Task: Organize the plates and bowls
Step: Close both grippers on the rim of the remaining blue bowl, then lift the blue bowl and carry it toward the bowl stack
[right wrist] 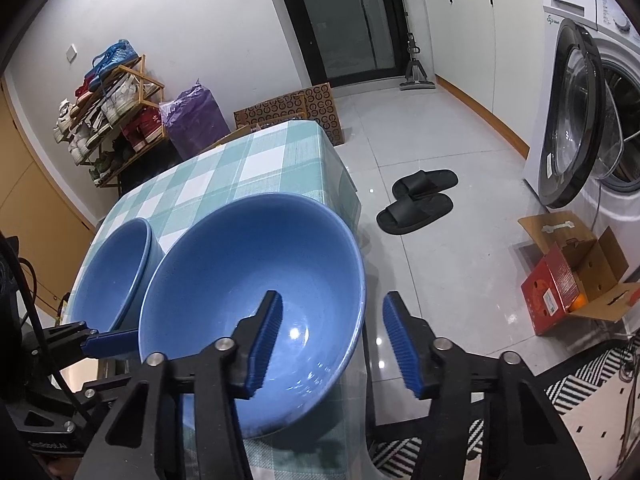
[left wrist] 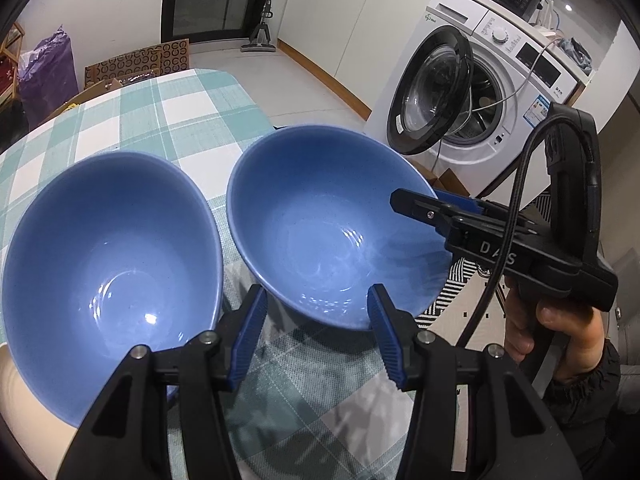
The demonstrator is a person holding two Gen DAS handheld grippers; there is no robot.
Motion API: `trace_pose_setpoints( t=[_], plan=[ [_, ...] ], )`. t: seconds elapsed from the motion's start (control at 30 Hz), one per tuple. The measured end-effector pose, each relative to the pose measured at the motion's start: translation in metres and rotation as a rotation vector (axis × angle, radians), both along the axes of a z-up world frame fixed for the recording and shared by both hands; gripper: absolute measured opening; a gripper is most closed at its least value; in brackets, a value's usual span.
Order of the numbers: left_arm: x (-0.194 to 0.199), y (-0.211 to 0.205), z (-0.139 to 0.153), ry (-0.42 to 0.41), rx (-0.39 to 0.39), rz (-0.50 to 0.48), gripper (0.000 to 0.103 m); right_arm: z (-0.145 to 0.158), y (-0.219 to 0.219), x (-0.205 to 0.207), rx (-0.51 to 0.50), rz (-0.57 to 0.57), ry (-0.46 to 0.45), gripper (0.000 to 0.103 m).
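Sitting on the bench point(left wrist: 180, 112), which has a green and white checked cloth, are two blue bowls, both the right way up and empty. The first bowl point(left wrist: 320, 220) is by the right edge of the bench, close to the near right corner. The second bowl point(left wrist: 108, 240) is just beside it on the left, nearer the left edge. I cannot tell if the two touch.

The left gripper point(left wrist: 316, 292) hangs over the near rim of the first bowl. Its two blue pads are apart and pinch nothing.

The right gripper point(right wrist: 332, 300) comes in from the right side. One finger is inside the first bowl and the other is outside, with the rim in between. The pads do not press on the rim, so it is loose and not holding. One hand point(left wrist: 560, 332) in a dark sleeve holds it.

On the floor are two black slippers point(right wrist: 416, 200) and one open washing machine point(left wrist: 480, 92).
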State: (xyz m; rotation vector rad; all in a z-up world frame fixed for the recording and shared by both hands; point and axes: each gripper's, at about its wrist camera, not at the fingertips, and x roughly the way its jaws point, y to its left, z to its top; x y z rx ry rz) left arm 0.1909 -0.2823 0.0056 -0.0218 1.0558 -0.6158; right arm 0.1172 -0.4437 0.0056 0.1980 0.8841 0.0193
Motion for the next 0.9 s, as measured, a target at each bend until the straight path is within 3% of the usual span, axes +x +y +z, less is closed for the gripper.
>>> trace_pose_setpoints(
  t=[0.37, 0.6, 0.9],
  plan=[
    [0.003, -0.003, -0.001, -0.021, 0.005, -0.001, 0.051, -0.002, -0.004, -0.002, -0.027, -0.015, -0.028, 0.025],
    [0.005, -0.002, -0.002, -0.042, 0.027, 0.001, 0.039, -0.003, -0.007, -0.006, -0.051, -0.017, -0.031, 0.02],
    [0.003, -0.002, 0.0, -0.052, 0.028, -0.011, 0.039, 0.0, -0.005, -0.011, -0.063, -0.033, -0.034, 0.02]
  ],
)
